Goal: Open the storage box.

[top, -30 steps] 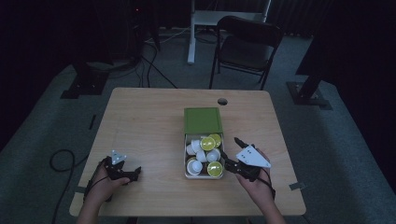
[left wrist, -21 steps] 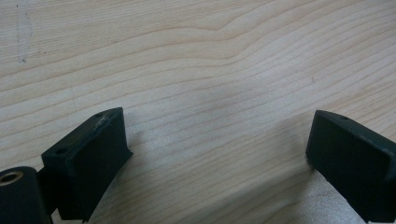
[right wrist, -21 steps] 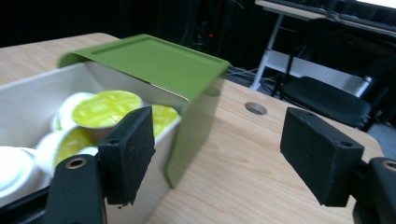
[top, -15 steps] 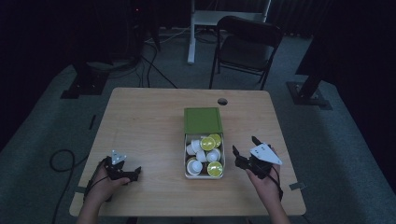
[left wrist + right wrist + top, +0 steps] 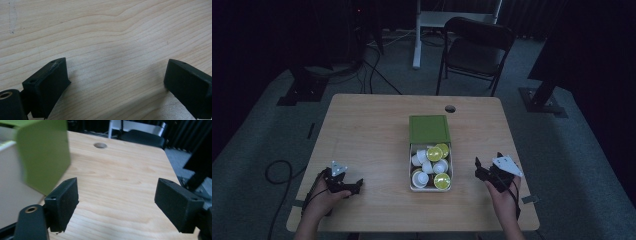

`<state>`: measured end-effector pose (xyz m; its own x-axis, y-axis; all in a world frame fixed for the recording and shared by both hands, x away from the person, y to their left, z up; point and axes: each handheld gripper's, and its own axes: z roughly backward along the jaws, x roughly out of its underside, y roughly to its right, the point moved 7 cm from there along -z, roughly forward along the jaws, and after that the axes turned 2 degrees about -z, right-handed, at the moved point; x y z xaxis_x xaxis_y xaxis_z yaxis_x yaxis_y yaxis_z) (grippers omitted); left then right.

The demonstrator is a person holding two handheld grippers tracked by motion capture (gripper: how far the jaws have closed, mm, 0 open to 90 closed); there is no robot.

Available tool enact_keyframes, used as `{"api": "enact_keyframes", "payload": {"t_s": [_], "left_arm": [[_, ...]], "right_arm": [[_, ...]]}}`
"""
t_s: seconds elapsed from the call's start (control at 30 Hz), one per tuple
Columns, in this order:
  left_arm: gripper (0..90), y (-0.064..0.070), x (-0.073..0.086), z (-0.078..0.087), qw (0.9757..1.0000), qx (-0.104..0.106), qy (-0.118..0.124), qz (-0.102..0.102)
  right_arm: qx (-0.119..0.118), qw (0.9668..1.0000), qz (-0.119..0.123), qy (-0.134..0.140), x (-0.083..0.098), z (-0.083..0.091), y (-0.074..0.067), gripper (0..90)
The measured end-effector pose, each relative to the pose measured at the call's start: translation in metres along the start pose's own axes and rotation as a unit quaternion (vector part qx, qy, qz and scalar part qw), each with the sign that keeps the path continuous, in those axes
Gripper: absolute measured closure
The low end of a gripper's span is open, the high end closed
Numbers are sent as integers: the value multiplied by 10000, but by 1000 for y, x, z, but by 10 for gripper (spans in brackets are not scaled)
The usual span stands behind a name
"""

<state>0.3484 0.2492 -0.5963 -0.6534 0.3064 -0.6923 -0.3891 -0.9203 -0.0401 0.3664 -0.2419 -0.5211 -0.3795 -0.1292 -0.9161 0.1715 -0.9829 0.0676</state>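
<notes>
The box (image 5: pixel 430 174) of cups (image 5: pixel 428 166) is sitting mid-tabletop (image 5: pixel 367 135), its green lid (image 5: pixel 428 129) lying open on the far side. Just right of it, the right tool (image 5: pixel 486 171) is hovering with nothing between its jaws, which have just been opening wide. At the near left, the left tool (image 5: pixel 353 185) is resting wide open and holding nothing.

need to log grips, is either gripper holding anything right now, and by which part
Nothing is held. The left gripper and the right gripper are both open over bare table.

One wooden table (image 5: pixel 362 135). One open box (image 5: pixel 411 186) with one green lid (image 5: pixel 428 129). Inside: three yellow-green-topped capsules (image 5: pixel 442 181), about five white capsules (image 5: pixel 420 178), exact count unclear. Two handheld grippers: left gripper (image 5: pixel 352 186), right gripper (image 5: pixel 484 170). One dark chair (image 5: pixel 477 50) behind table.
</notes>
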Motion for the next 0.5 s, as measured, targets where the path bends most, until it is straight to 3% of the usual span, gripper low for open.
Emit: {"api": "enact_keyframes", "payload": {"t_s": [0.3, 0.5], "left_arm": [[58, 0, 0, 0, 10000, 0, 1, 1], [58, 0, 0, 0, 10000, 0, 3, 2]], "right_arm": [[248, 9988, -170, -393, 23, -6, 21, 173], [422, 9955, -440, -728, 41, -13, 33, 166]]}}
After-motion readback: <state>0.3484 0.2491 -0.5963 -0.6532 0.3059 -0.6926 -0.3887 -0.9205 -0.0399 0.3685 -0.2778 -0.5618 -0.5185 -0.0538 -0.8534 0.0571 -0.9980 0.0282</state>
